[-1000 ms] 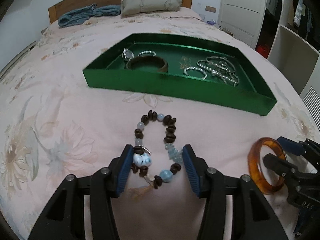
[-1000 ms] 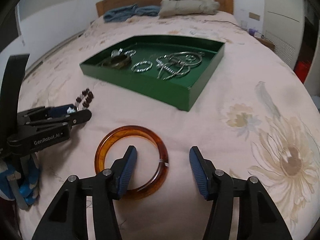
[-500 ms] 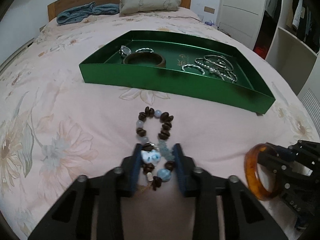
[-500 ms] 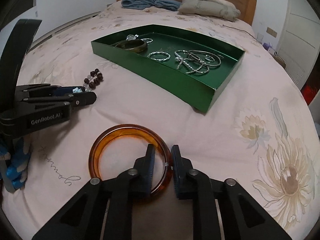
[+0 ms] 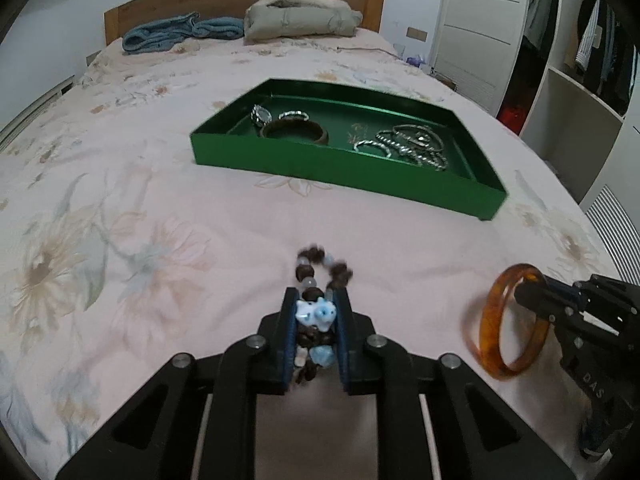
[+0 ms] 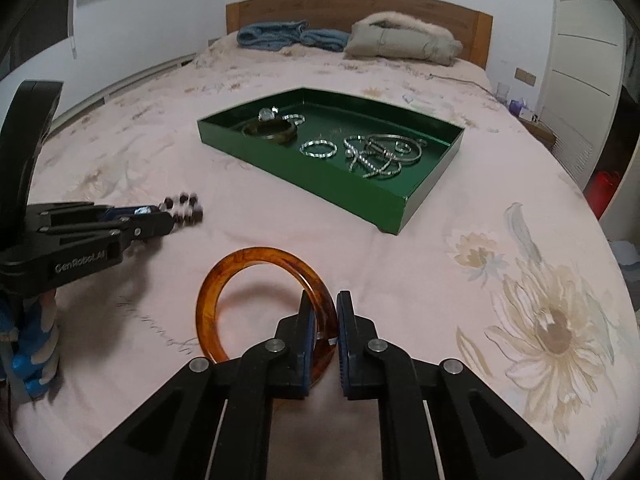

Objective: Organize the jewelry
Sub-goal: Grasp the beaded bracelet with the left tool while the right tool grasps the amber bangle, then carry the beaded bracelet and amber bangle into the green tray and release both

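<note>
Your left gripper (image 5: 316,314) has its jaws clamped on the beaded bracelet (image 5: 320,280), whose dark and pale beads stick out past the tips, on the near-left side of the green tray (image 5: 344,176). Your right gripper (image 6: 322,316) has its jaws pinched on the rim of the amber bangle (image 6: 224,280), held tilted above the bed (image 6: 500,280) just in front of the tray's near corner. Inside the tray lie a watch (image 5: 261,115), a brown bangle (image 5: 294,131) and a tangle of silver bracelets (image 5: 412,148).
</note>
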The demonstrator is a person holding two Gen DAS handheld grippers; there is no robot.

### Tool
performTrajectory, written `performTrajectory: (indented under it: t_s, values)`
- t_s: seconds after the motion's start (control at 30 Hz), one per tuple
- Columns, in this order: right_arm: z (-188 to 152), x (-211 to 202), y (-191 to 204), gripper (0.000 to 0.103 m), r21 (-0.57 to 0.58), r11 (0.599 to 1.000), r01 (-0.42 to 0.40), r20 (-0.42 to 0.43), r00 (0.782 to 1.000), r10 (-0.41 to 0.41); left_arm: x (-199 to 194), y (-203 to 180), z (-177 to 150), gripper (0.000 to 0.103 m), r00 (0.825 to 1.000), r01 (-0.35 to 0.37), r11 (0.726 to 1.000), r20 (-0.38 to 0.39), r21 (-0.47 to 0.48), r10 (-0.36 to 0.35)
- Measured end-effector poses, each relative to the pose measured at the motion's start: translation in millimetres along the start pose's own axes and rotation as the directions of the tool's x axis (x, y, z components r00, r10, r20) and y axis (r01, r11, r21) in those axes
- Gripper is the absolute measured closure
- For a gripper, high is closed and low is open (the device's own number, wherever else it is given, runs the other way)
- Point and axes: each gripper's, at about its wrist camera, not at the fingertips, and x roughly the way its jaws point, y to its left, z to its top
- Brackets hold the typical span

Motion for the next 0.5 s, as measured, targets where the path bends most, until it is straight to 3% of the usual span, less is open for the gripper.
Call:
performTrajectory:
  t_s: [0.5]
  values:
    - [-16, -103, 21, 0.093, 0.015, 1.0, 0.025, 0.096, 0.995, -0.026, -115, -29, -33, 0.088, 0.993, -0.049, 0.997, 0.106, 0.062, 0.042]
